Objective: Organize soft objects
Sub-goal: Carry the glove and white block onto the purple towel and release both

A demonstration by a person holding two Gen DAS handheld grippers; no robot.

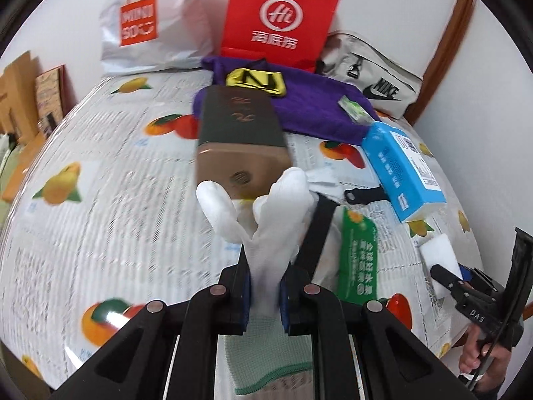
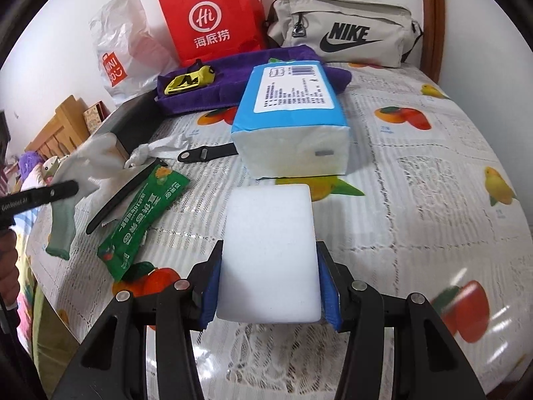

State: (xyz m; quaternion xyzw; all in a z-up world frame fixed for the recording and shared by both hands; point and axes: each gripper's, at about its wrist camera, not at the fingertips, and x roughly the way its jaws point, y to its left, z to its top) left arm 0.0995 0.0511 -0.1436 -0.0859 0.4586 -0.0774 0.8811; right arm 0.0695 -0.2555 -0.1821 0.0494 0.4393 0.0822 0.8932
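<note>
My left gripper (image 1: 265, 295) is shut on a white work glove (image 1: 266, 206) with a green cuff and holds it above the table, its fingers pointing up. It also shows at the left of the right wrist view (image 2: 83, 166). My right gripper (image 2: 269, 286) is shut on a white foam sponge block (image 2: 269, 253), held just above the tablecloth; it shows at the right of the left wrist view (image 1: 439, 256). A purple towel (image 1: 319, 106) lies at the back with a yellow pouch (image 1: 256, 81) on it. A blue tissue pack (image 2: 289, 116) lies just beyond the sponge.
A dark and gold box (image 1: 240, 140) lies ahead of the glove. A green snack packet (image 2: 143, 213), black straps (image 2: 206, 153) and a knotted white cloth (image 2: 150, 151) lie mid-table. A red paper bag (image 2: 213, 16), a Miniso plastic bag (image 2: 123, 50) and a Nike pouch (image 2: 343, 30) stand against the wall.
</note>
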